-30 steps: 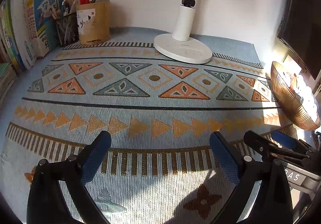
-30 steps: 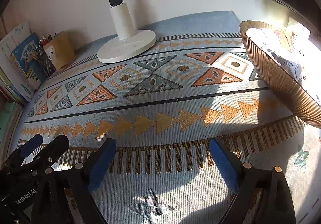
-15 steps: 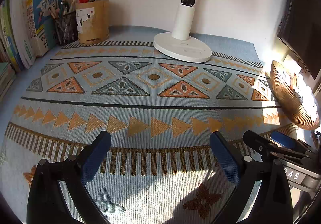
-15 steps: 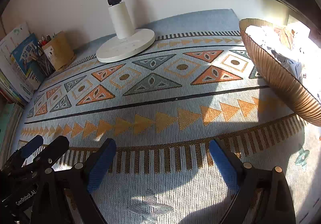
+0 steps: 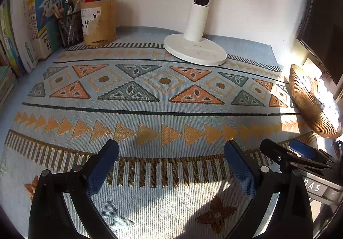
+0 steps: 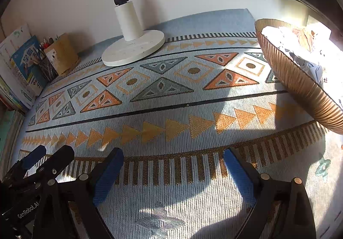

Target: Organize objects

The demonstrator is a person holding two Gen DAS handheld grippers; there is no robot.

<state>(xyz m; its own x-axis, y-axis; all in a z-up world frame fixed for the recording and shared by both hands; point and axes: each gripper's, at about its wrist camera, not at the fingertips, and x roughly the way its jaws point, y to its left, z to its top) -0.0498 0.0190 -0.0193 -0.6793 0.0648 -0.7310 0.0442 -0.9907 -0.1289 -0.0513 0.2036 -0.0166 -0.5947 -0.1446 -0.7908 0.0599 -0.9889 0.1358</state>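
Both grippers hung side by side over the front of the desk, tilted down toward the patterned cloth (image 5: pixel 163 108). The left gripper (image 5: pixel 171 166) stood with its blue pads wide apart and nothing between them but the striped border of the cloth. The right gripper (image 6: pixel 173 172) was spread just as wide and likewise held nothing. In the left view the right gripper's fingers showed at the right edge, just beside the left one.

At the back, near the wall, the white lamp (image 5: pixel 195 46) stood upright on its round base, which sat on the far edge of the cloth. In the back left corner a wooden pen cup (image 5: pixel 99 21) held a few pens, touching or almost touching a dark mesh pen holder (image 5: pixel 70 27) on its left. Books (image 5: pixel 38 22) stood upright against the wall left of those.

On the right side, in bright sunlight, a ribbed golden bowl (image 6: pixel 300 82) rested on the cloth, well apart from the lamp. It held crumpled paper (image 6: pixel 287 39) and something brownish I could not make out. A dark screen (image 5: pixel 321 24) stood behind the bowl.
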